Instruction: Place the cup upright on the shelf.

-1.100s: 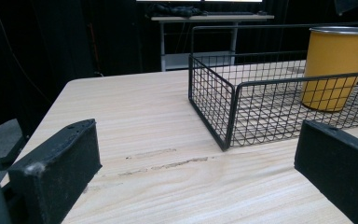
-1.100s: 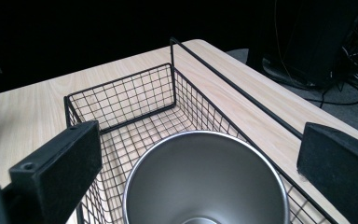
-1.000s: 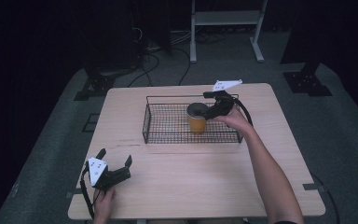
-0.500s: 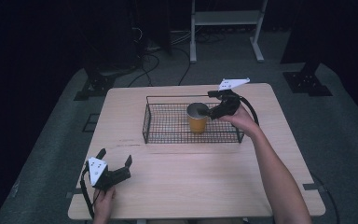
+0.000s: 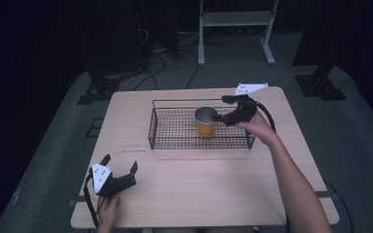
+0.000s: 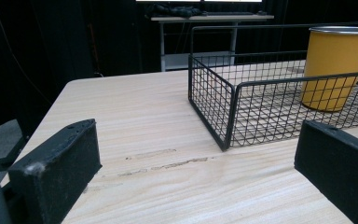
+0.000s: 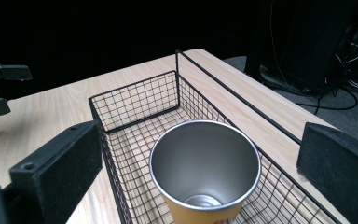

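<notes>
From the high view I see the wooden worktop point(image 5: 213, 189) with a black wire basket point(image 5: 175, 131) set toward its far edge, nearer the right side. A yellow cup point(image 5: 205, 122) with a metal inside stands upright in the basket, about mid-length. My right gripper point(image 5: 223, 109) hangs over the basket's right half, just beside the cup's rim; I cannot tell from here whether it touches. My left gripper point(image 5: 121, 167) rests near the worktop's near left corner, well apart from the basket, jaws spread with nothing between them.

In the left gripper view, the left gripper point(image 6: 186, 163) has its jaws wide apart over bare wood. The basket point(image 6: 223, 102) sits ahead, and the cup point(image 6: 333, 70) stands upright behind its mesh wall.

In the right gripper view, the right gripper point(image 7: 200, 177) is open wide, its jaws to either side of the cup point(image 7: 205, 163) and clear of it, holding nothing. The cup is empty, standing on the basket point(image 7: 135, 102) floor. The left gripper point(image 7: 0, 88) shows farther off at the left edge.
</notes>
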